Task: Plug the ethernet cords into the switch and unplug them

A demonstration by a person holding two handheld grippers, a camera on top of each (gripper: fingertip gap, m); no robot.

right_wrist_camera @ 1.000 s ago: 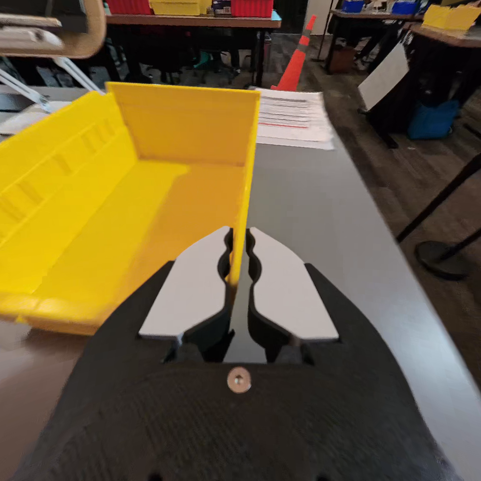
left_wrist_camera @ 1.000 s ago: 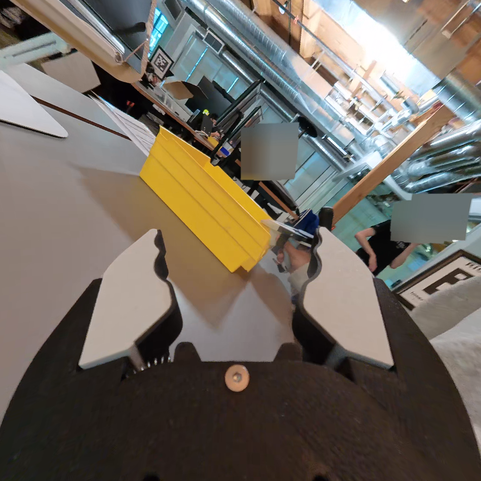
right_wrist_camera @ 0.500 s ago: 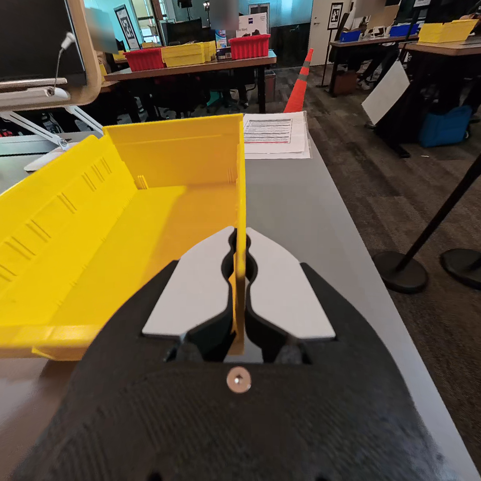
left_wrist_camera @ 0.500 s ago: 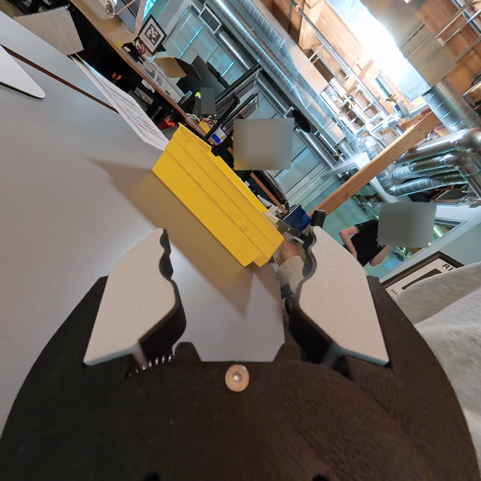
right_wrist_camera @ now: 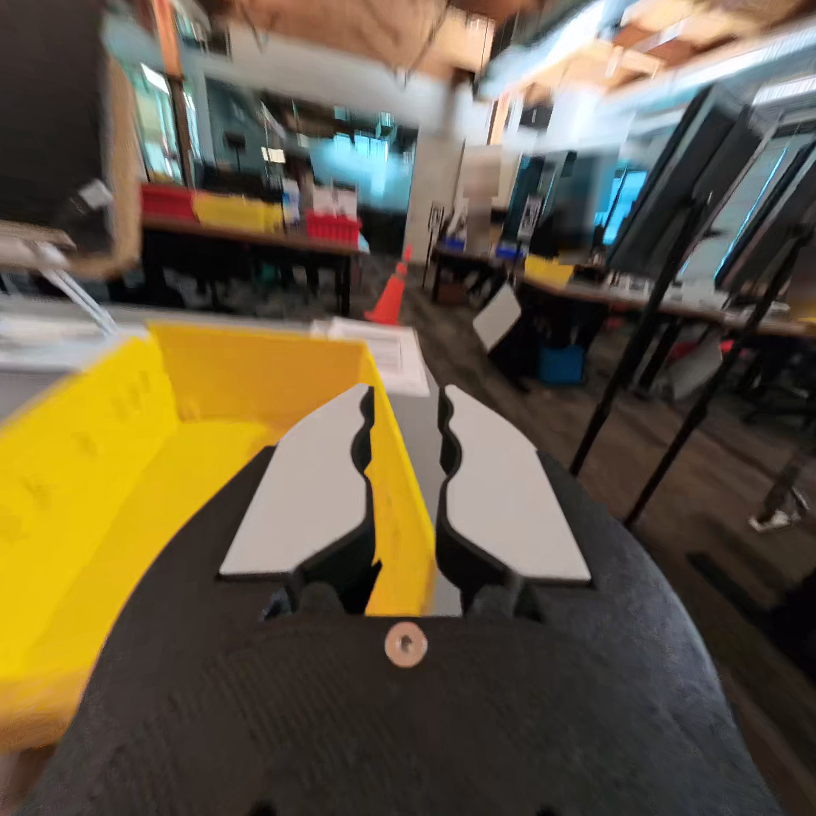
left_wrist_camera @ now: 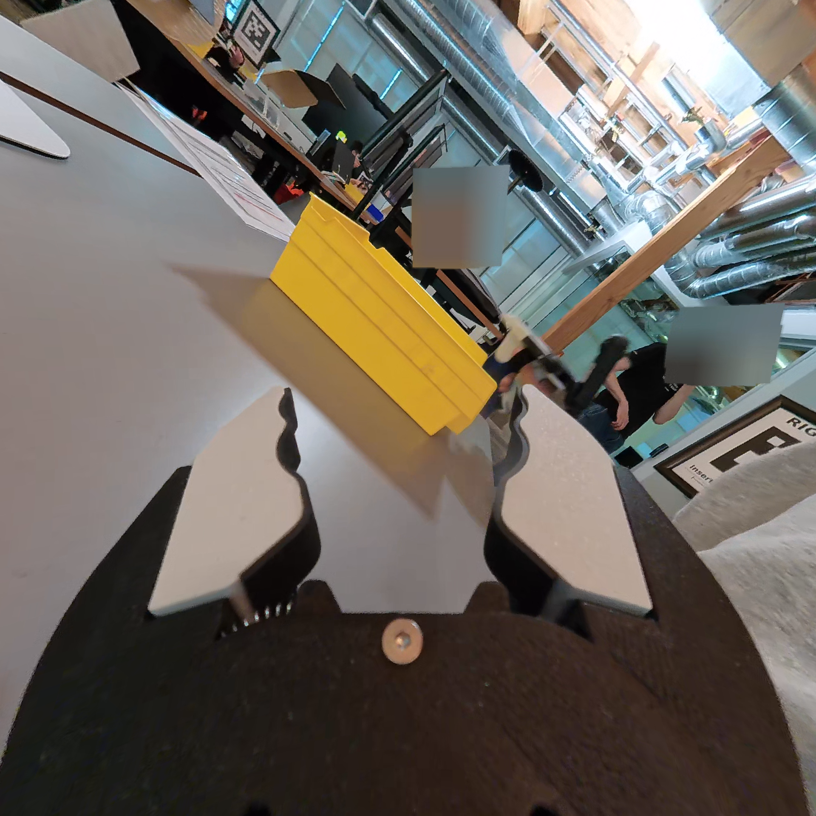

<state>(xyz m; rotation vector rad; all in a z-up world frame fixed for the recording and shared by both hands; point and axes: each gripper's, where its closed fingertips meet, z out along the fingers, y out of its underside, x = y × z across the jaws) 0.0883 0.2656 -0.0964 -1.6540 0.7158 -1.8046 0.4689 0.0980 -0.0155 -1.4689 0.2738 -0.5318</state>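
Two grippers, one yellow bin [left_wrist_camera: 379, 335] on a grey table [left_wrist_camera: 110, 353]; no ethernet cords or switch in either view, so can't tell where they are. Left gripper [left_wrist_camera: 404, 424] is spread wide w/ nothing between its fingers, hovering over bare tabletop just short of the bin's near corner, papers [left_wrist_camera: 221, 176] lying beyond the bin. Right gripper [right_wrist_camera: 406, 415] straddles the bin's right wall [right_wrist_camera: 397, 477] at the near end, fingers parted w/ a gap on the right side, pic blurred; an orange cone [right_wrist_camera: 391, 296] stands on the floor further back.
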